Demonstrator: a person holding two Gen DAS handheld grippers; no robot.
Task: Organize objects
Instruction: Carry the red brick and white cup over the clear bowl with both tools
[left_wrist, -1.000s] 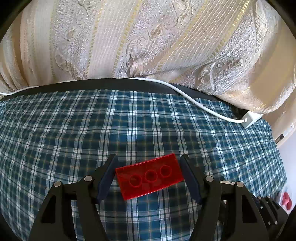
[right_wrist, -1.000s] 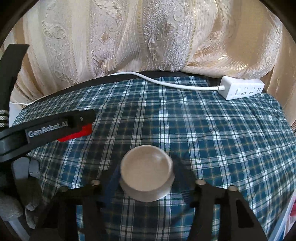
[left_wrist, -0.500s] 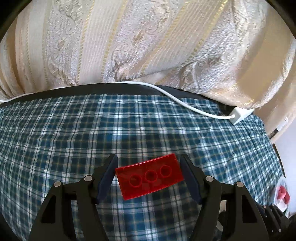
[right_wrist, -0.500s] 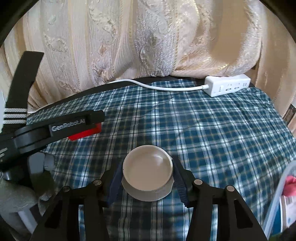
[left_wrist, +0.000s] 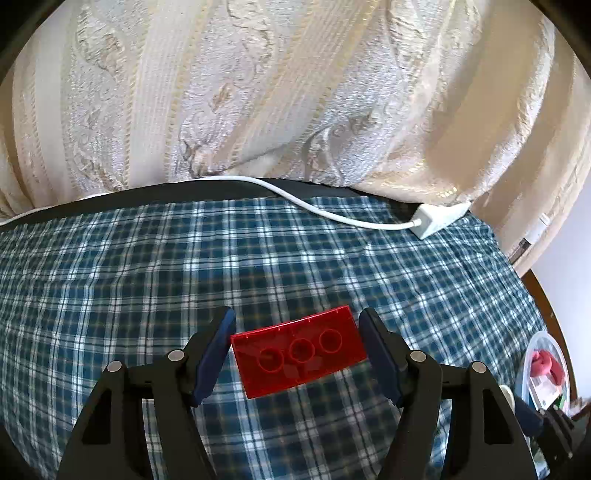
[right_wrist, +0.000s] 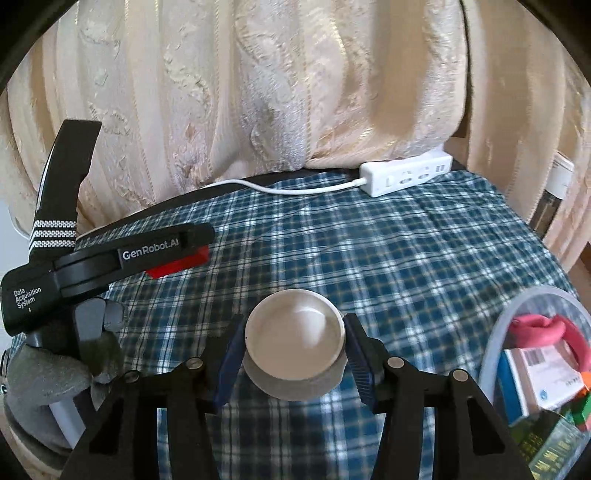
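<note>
Both tongs hold things above the checked cloth (left_wrist: 147, 280).
The left gripper (left_wrist: 297, 345) clamps the red brick (left_wrist: 299, 350); the right gripper (right_wrist: 293, 345) clamps the white bowl (right_wrist: 295, 338).

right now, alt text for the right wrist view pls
The right gripper holds a small white bowl between its jaws above a blue plaid cloth. To the left, the left gripper carries a red brick; a clear bin of items sits at right.

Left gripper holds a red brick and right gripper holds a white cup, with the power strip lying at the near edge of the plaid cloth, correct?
Not quite. The power strip lies at the far edge of the plaid cloth, by the curtain, as the right wrist view shows. Left gripper holds the red brick; right gripper holds the white cup.
</note>
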